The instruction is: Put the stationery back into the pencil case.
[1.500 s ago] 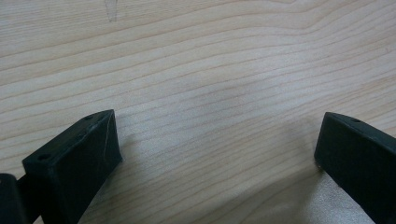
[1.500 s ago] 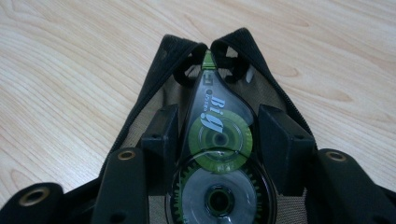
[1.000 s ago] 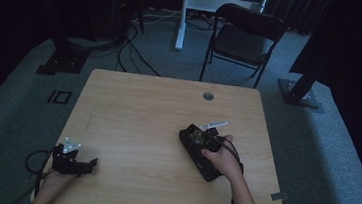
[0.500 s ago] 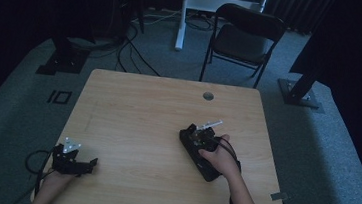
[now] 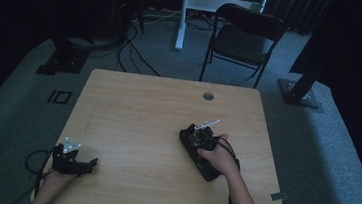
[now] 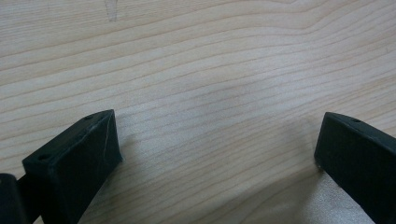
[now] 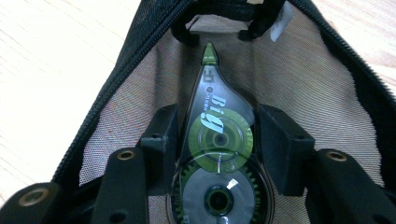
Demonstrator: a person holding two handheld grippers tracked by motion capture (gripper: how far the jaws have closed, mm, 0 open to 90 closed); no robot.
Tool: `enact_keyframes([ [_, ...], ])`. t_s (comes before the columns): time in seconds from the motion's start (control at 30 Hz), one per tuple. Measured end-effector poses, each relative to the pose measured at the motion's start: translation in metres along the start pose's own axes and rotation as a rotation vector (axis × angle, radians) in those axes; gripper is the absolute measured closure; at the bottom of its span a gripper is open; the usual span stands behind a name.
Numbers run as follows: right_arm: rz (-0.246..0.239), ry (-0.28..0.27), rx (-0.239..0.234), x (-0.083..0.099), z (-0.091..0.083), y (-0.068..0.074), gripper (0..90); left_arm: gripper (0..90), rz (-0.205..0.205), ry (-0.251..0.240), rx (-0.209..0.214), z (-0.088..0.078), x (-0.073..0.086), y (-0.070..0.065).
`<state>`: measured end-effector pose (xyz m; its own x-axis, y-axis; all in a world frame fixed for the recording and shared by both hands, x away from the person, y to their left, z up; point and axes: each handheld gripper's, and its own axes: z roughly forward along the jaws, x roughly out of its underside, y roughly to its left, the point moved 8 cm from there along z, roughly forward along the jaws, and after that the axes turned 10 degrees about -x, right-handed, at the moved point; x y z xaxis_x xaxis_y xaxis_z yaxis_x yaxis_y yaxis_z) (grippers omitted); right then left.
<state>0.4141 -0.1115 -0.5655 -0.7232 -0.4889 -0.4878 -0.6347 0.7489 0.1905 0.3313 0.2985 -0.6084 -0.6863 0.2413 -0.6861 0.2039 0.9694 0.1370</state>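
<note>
I see a correction tape (image 7: 217,154) with clear plastic and green wheels inside. It sits between the two black jaws of my right gripper (image 7: 217,135). The jaws pinch it on both sides. Its green tip points away from me, into an open black pouch (image 7: 327,93) with a zipper and a mesh lining. The tape hangs just over that mesh, inside the pouch mouth.

From the high view, the pouch (image 5: 199,149) lies on the wooden table (image 5: 137,113), and my right gripper (image 5: 201,134) is right on top of it. A small white thing (image 5: 211,123) sticks out just past the pouch, on the far side; I cannot tell what it is.

My left gripper (image 5: 93,163) is well apart from the pouch, at the near left edge of the table. In the left gripper view its jaws are spread wide, with only bare wood between them.

Beyond the table, far from the pouch, stands a dark folding chair (image 5: 242,40).
</note>
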Motion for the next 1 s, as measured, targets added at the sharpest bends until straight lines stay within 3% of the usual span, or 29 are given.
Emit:
enact_keyframes([
  [0.23,0.008,0.016,-0.003,0.001,0.002,-0.002,49.4,0.2,0.000,0.000,0.000,0.000,0.000,0.000],
  [0.5,0.019,-0.008,-0.020,-0.001,-0.002,-0.001,48.5,0.2,0.002,-0.001,0.002,0.000,0.000,0.000],
  [0.77,0.021,-0.058,-0.041,-0.004,-0.014,-0.001,45.4,0.2,0.001,-0.001,0.002,0.000,0.000,0.000],
  [1.0,0.001,-0.164,-0.055,-0.005,-0.031,-0.004,39.7,0.2,0.002,-0.001,0.002,0.000,0.000,0.000],
])
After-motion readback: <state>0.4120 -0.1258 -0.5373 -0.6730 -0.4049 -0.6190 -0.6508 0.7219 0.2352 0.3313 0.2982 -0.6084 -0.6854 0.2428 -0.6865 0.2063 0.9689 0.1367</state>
